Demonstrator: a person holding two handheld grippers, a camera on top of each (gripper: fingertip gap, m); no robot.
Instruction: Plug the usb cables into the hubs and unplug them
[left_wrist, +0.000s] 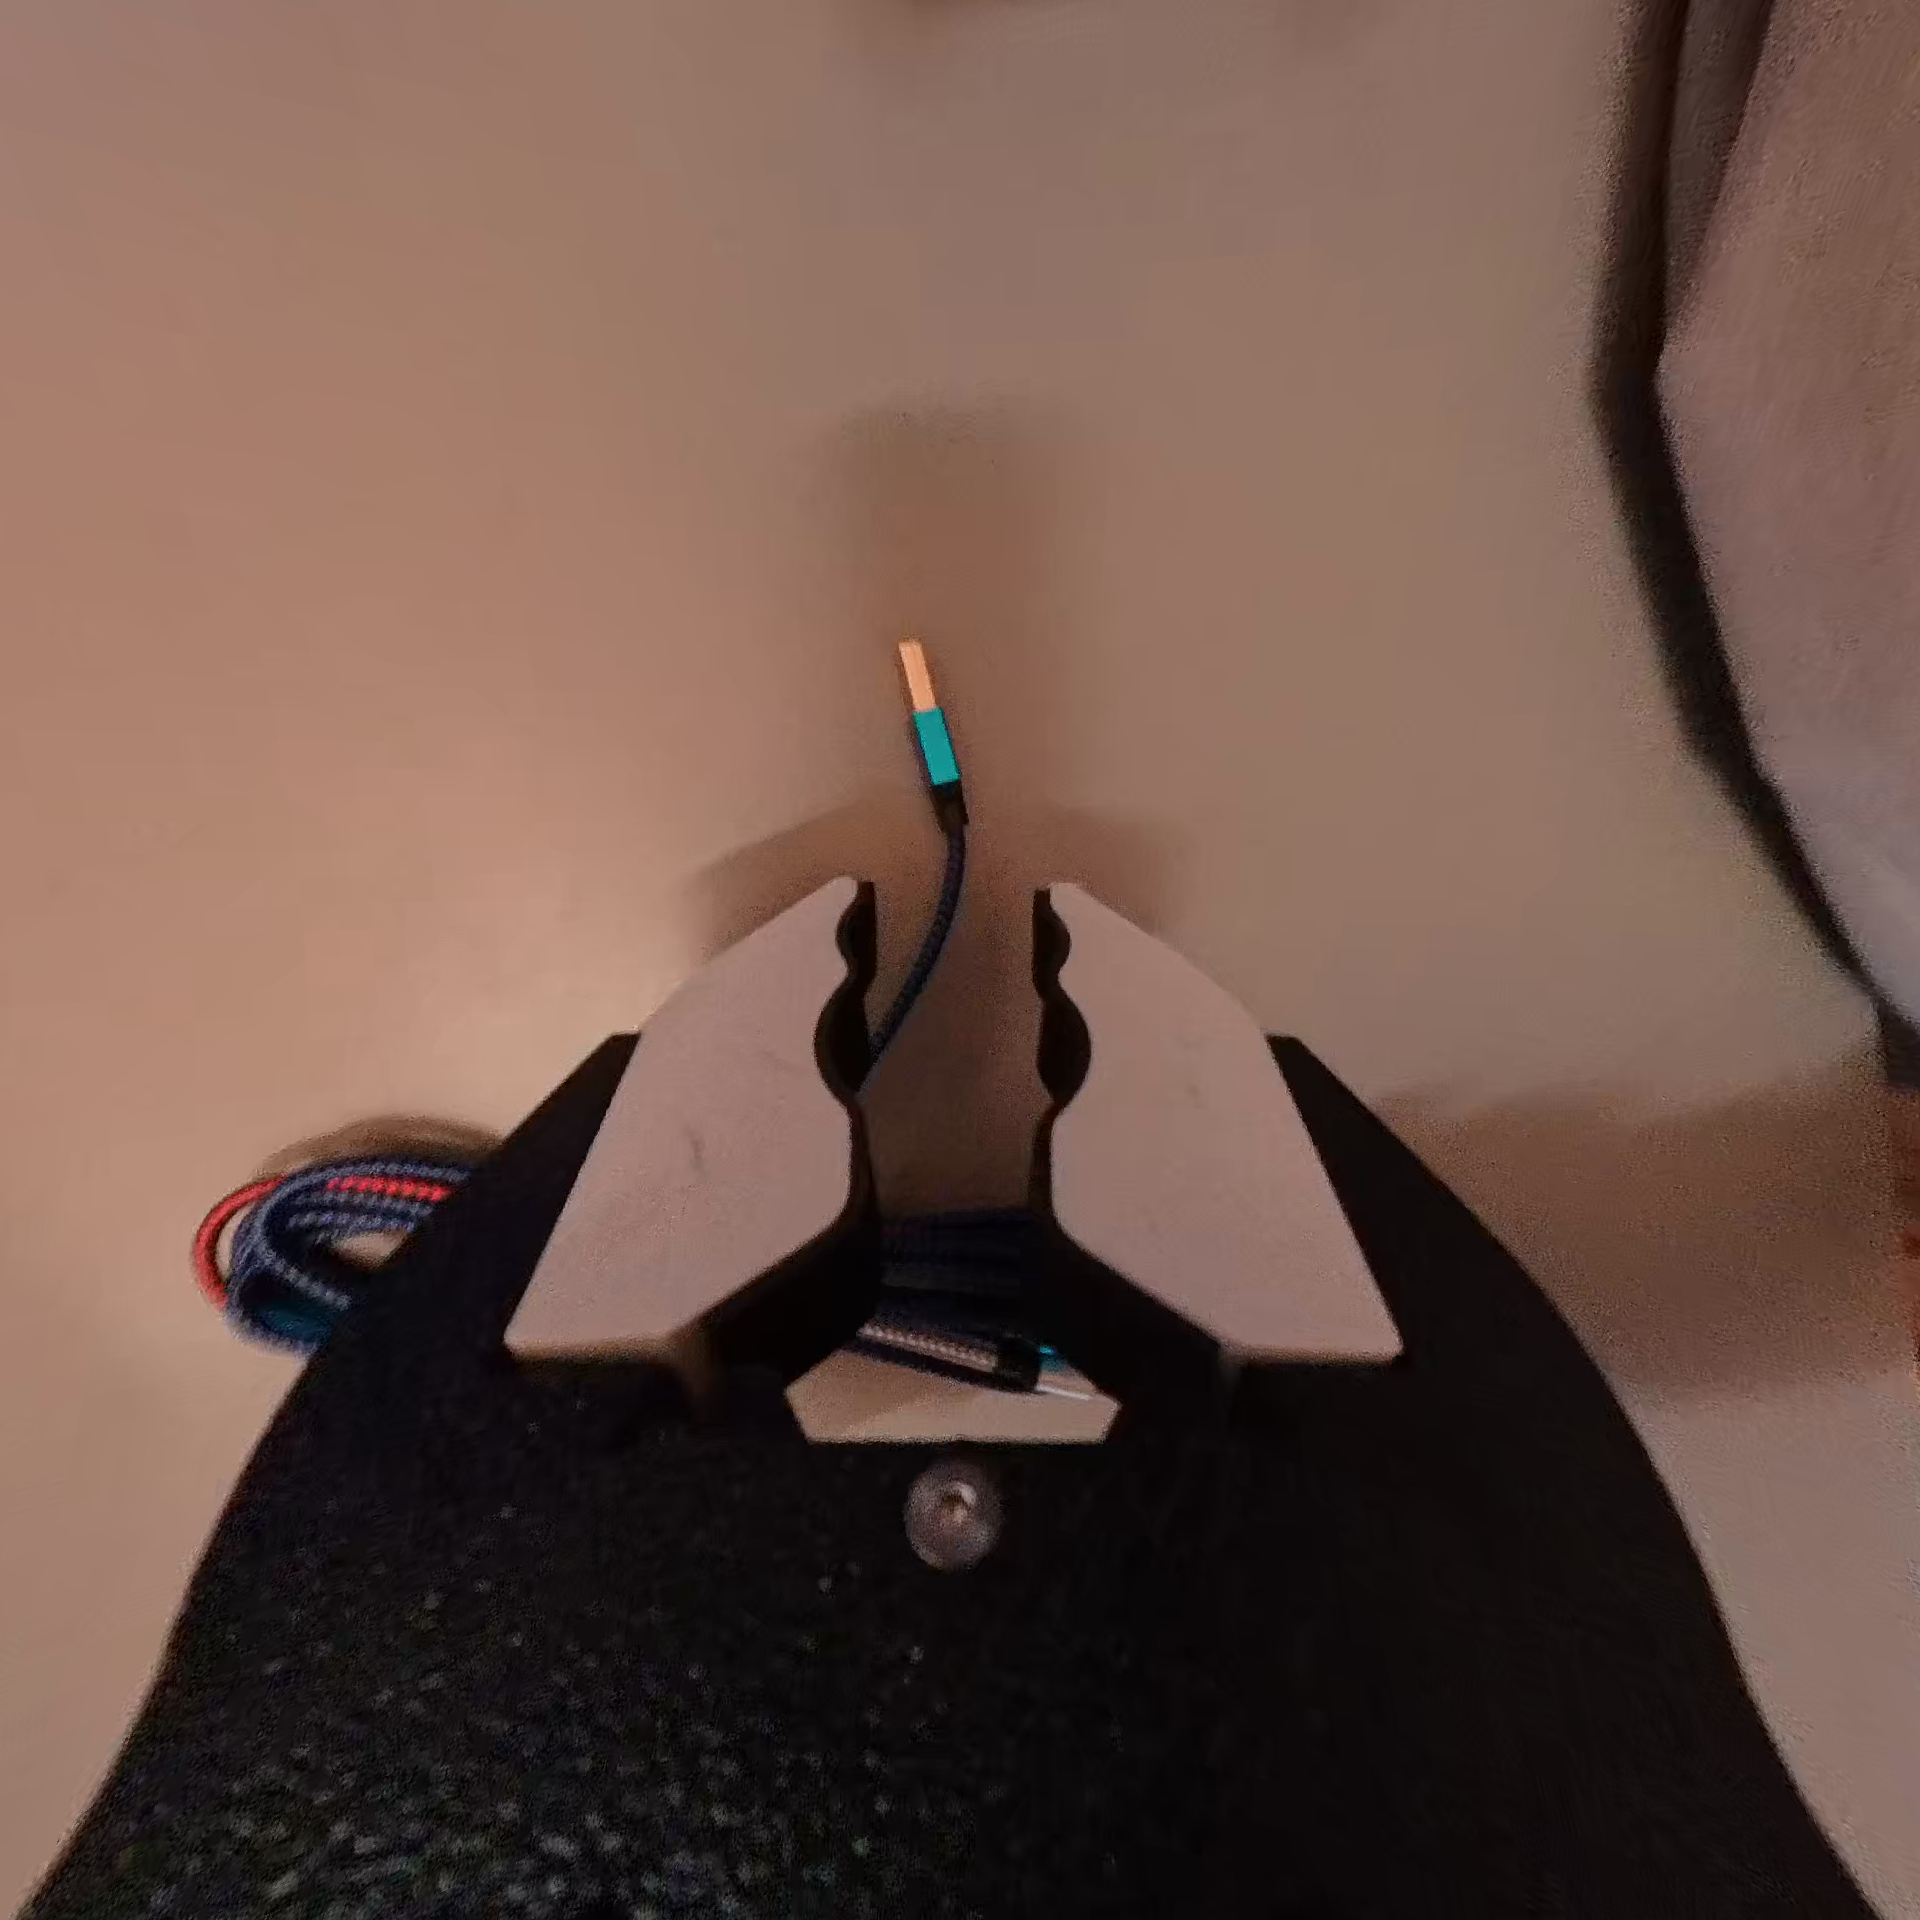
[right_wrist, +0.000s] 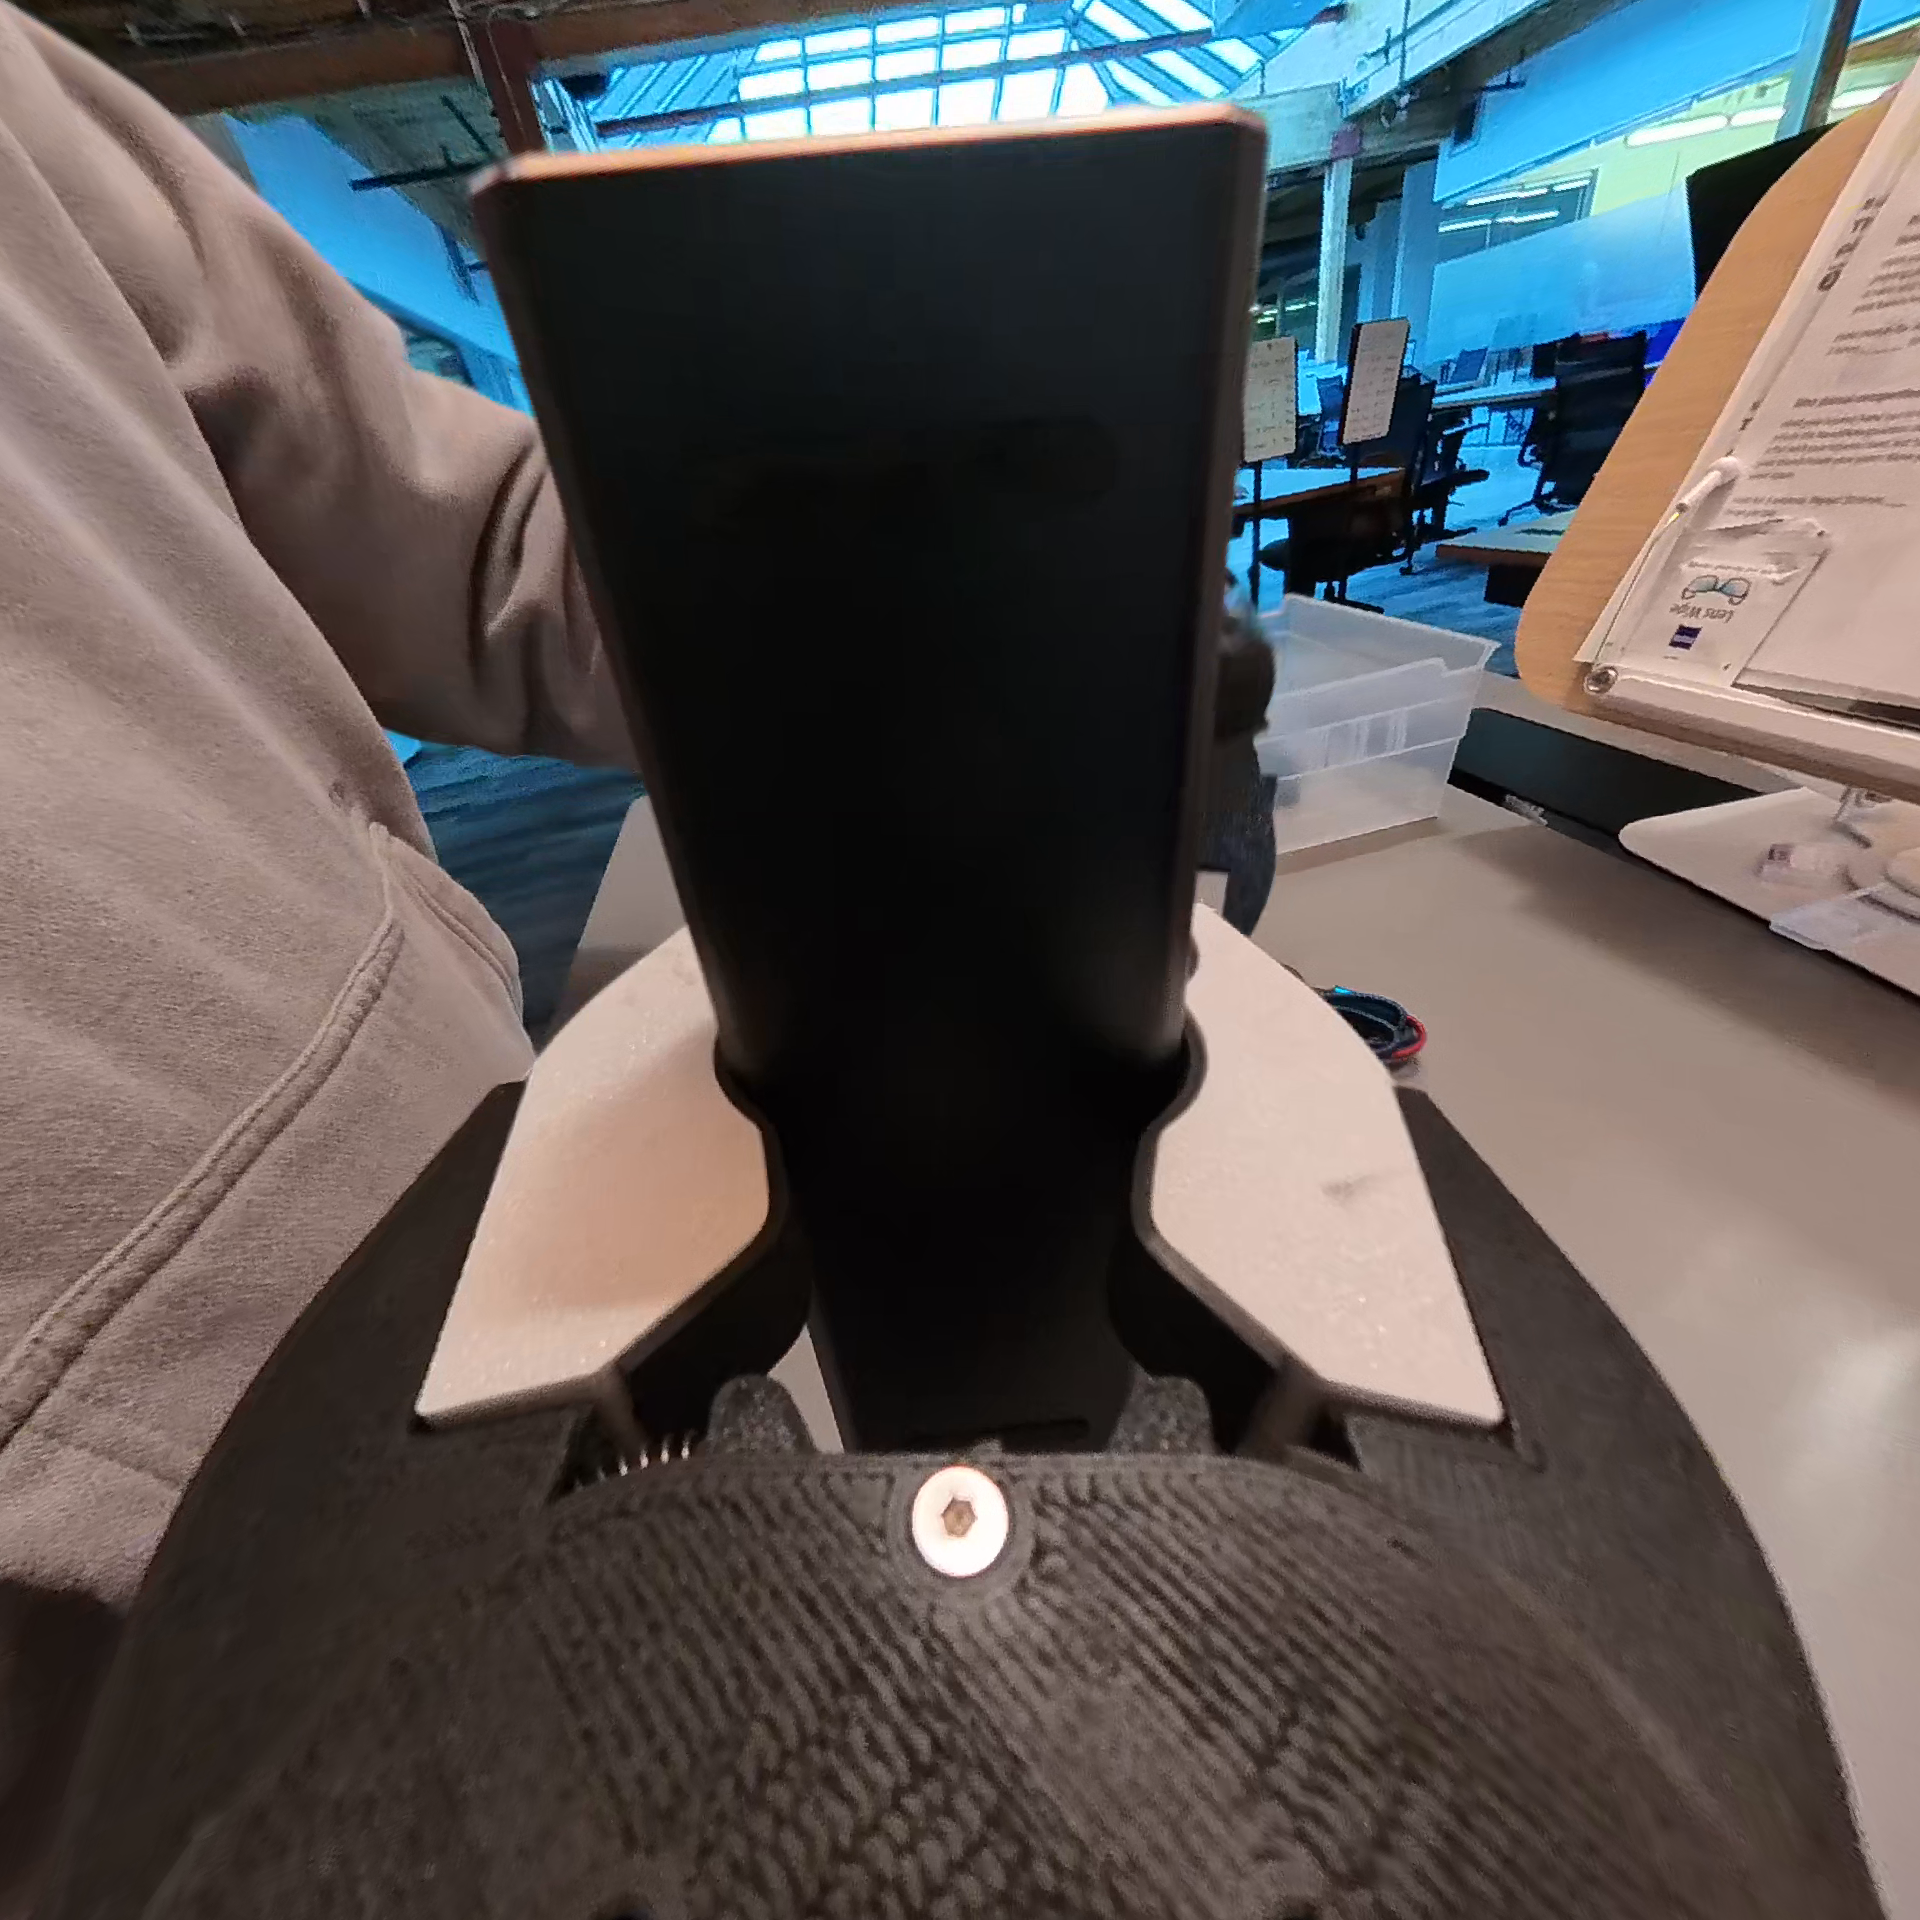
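Observation:
In the left wrist view a blue braided USB cable (left_wrist: 951, 894) lies on the beige table (left_wrist: 416, 520). Its teal plug (left_wrist: 935, 743) with a gold metal tip points away from me. My left gripper (left_wrist: 954, 888) is open above it, the cable running between the two fingers without being held. A coil of blue and red cables (left_wrist: 312, 1236) lies at the lower left, and another plug end (left_wrist: 1023, 1361) shows under the gripper. My right gripper (right_wrist: 956, 1039) is shut on a flat black hub (right_wrist: 883, 520), held upright above the table.
A person's grey sleeve (right_wrist: 208, 623) fills the left of the right wrist view. A cable coil (right_wrist: 1377, 1023) lies on the table to the right. A clear plastic bin (right_wrist: 1361, 707) and a stand with papers (right_wrist: 1766, 520) are at the back right.

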